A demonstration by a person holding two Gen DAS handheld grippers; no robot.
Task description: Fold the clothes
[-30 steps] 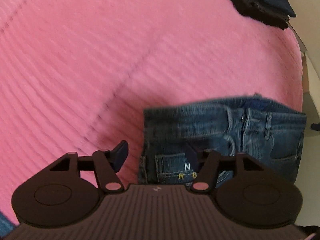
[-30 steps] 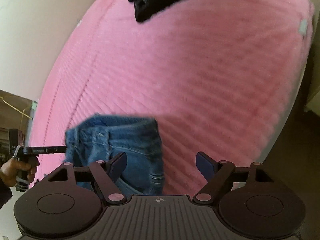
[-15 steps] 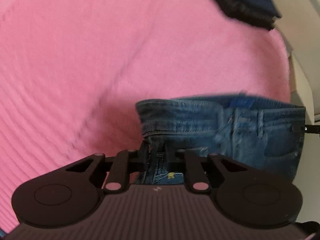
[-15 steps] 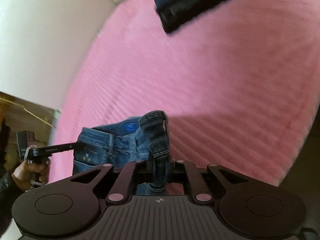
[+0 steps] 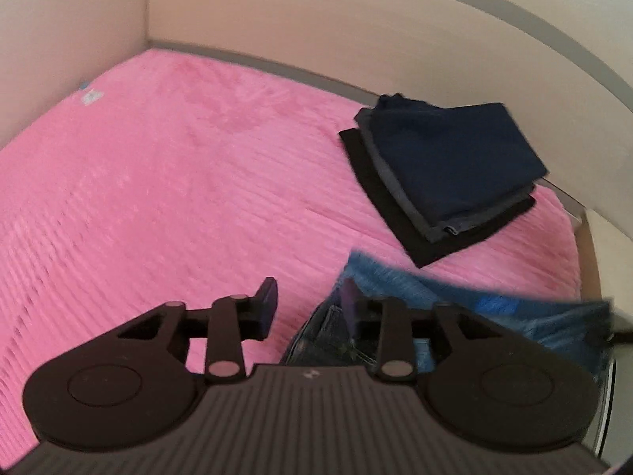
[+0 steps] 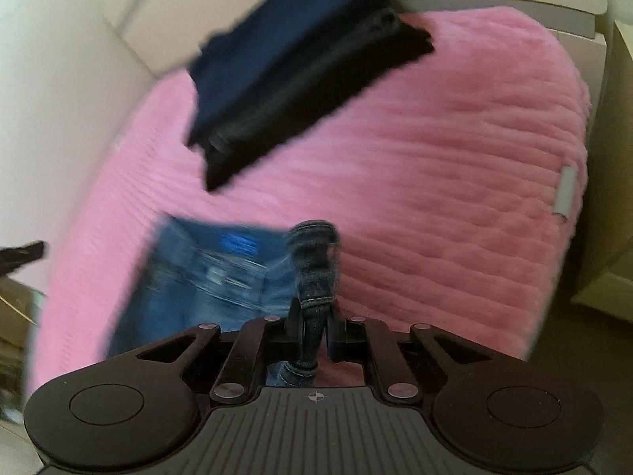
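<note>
On a pink ribbed bedspread (image 5: 166,182) against beige walls, blurred blue jeans (image 6: 205,277) lie near its edge, a denim fold clamped between the right gripper (image 6: 314,330)'s closed fingers, the left gripper (image 5: 308,304) spread wide beside them, folded dark clothes (image 5: 443,174) stacked beyond.

No legible text or labels.

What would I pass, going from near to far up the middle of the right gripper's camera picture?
right gripper, shut on a bunched edge of the blue jeans → bare pink blanket → stack of dark folded clothes → pale wall.
</note>
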